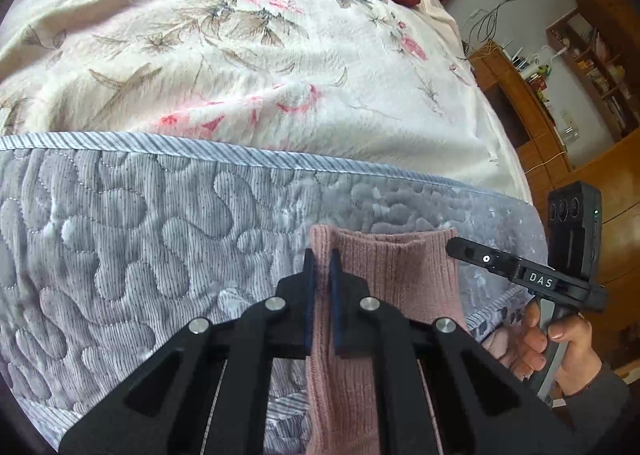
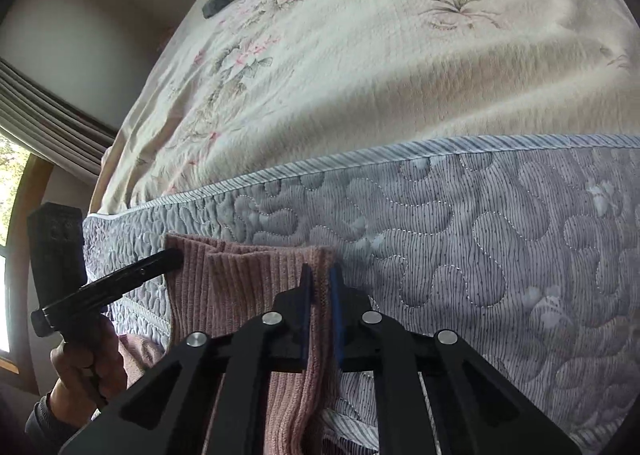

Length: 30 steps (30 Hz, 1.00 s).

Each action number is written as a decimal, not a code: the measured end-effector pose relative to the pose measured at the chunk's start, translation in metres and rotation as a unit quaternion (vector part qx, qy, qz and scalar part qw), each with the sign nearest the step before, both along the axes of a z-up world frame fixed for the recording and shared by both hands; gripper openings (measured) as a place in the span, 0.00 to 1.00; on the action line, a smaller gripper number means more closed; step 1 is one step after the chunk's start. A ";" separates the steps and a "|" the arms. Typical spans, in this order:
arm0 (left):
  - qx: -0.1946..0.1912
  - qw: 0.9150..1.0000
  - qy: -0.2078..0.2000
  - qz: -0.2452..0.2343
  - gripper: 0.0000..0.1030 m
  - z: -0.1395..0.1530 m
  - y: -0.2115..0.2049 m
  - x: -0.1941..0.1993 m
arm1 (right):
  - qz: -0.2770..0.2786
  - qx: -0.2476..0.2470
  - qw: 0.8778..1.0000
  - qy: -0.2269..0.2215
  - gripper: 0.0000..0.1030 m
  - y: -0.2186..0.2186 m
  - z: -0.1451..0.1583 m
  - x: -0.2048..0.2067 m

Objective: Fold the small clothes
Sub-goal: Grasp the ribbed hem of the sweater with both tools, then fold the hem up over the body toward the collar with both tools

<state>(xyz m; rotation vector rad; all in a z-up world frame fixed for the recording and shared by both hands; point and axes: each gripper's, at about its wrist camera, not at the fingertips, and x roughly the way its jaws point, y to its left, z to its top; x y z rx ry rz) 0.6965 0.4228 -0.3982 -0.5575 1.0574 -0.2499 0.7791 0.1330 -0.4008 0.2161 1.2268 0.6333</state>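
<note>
Left wrist view: above the bed (image 1: 240, 55) and its grey quilt (image 1: 120, 235), a pink knitted garment (image 1: 384, 267) is being held stretched at both top corners, seemingly for folding, each corner being pinched by the left tool (image 1: 321, 259) and right tool (image 2: 322, 275).

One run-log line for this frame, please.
phase: lifting | left gripper: shut on pink sock | right gripper: shut on pink sock | below: grey quilt
</note>
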 end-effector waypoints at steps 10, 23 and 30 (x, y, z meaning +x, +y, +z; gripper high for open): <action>-0.025 0.995 -0.090 -0.037 0.04 0.098 -0.011 -0.086 | 0.031 0.041 0.996 -0.073 0.07 -0.023 0.095 -0.071; 0.029 0.988 -0.091 -0.118 0.04 0.127 -0.054 -0.217 | 0.096 0.036 0.989 -0.106 0.07 -0.053 0.129 -0.221; 0.036 0.988 -0.041 -0.145 0.04 0.083 -0.069 -0.254 | 0.113 0.013 0.991 -0.071 0.07 -0.060 0.084 -0.265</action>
